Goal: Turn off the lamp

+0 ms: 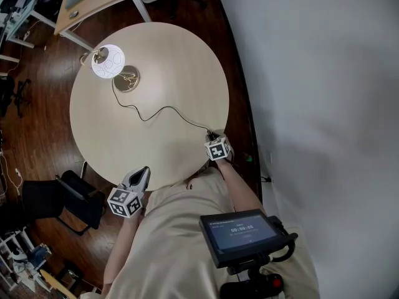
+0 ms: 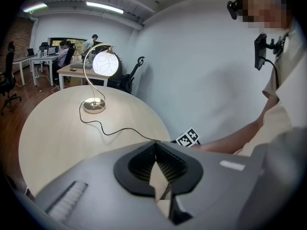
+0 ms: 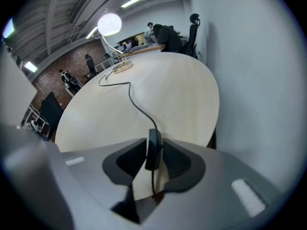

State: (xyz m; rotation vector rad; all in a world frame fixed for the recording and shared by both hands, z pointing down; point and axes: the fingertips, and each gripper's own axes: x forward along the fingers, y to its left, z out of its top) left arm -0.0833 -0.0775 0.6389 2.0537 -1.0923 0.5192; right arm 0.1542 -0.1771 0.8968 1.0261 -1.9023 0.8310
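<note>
Pale wood is covering the top of the round table [image 1: 162,55], which is standing on a dark wooden floor [image 1: 43,67] beside a white wall [image 1: 312,73]. Toward the far left part of the table the lamp [image 1: 108,61] is standing upright, and its round white shade [image 2: 105,63] is glowing, so the light is on. The brass base [image 1: 126,78] is sitting just beside the shade in the head view, with a curved stem rising from it. A thin black cord [image 1: 162,109] is running from the base across the table to the near right edge.

At that edge the right gripper [image 1: 214,137] is pointing steeply down, and its jaws are closing on both sides of the black inline switch [image 3: 154,150] of the cord, with the pads pressing on it. The left gripper [image 1: 143,172] is hovering at the near left edge of the table. Its jaws are meeting at the tips and are holding nothing.

Behind the table a desk [image 2: 76,71] is standing, and some people [image 2: 91,42] are working near it.
</note>
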